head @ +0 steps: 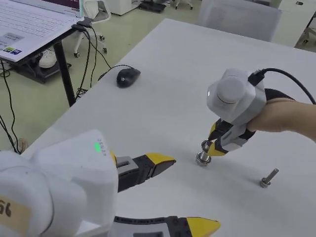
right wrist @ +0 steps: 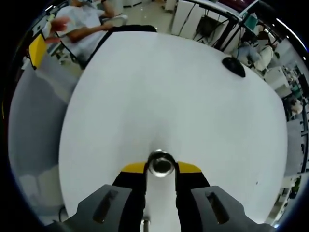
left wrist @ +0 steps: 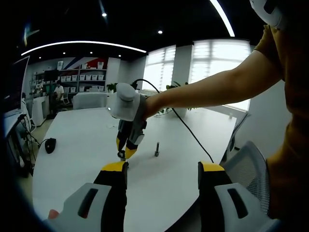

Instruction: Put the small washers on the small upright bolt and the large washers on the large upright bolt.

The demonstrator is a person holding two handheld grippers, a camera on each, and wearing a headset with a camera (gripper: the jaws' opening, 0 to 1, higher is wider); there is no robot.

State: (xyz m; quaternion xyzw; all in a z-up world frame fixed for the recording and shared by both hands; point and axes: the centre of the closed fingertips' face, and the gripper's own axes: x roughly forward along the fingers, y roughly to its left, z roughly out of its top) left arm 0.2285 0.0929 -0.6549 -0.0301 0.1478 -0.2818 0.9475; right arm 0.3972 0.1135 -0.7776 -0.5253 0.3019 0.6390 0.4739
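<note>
The main risk is the bolt itself. The large bolt point(head: 202, 158) appears to stand loose on its head on the smooth white desk point(head: 163, 98). A sideways nudge from the right gripper point(head: 211, 146), or a washer dragged against the threads, could tip it over. The second risk is alignment. If the hole is off-centre when the jaws let go, the washer would likely perch crooked on the bolt tip or slip off and roll across the desk. A wrong match is possible too, though I cannot judge the washer's size against this bolt.

The right gripper is closed down to a narrow gap. It pinches a shiny ring that looks like a washer point(right wrist: 161, 163) between its yellow tips. In the head view the washer sits at the very tip of the jaws, directly above the large bolt and touching it or nearly so. I cannot tell whether it is already over the shank. In the right gripper view the ring covers whatever lies beneath it.

The small bolt point(head: 267, 178) stands well off to the outer side of the right gripper, away from the left gripper, with nothing near it.

The left gripper point(head: 185, 192) is spread wide and holds nothing. It hovers short of the work. The large bolt lies ahead of its jaws and well apart from them. A computer mouse point(head: 128, 76) lies far beyond both grippers.
</note>
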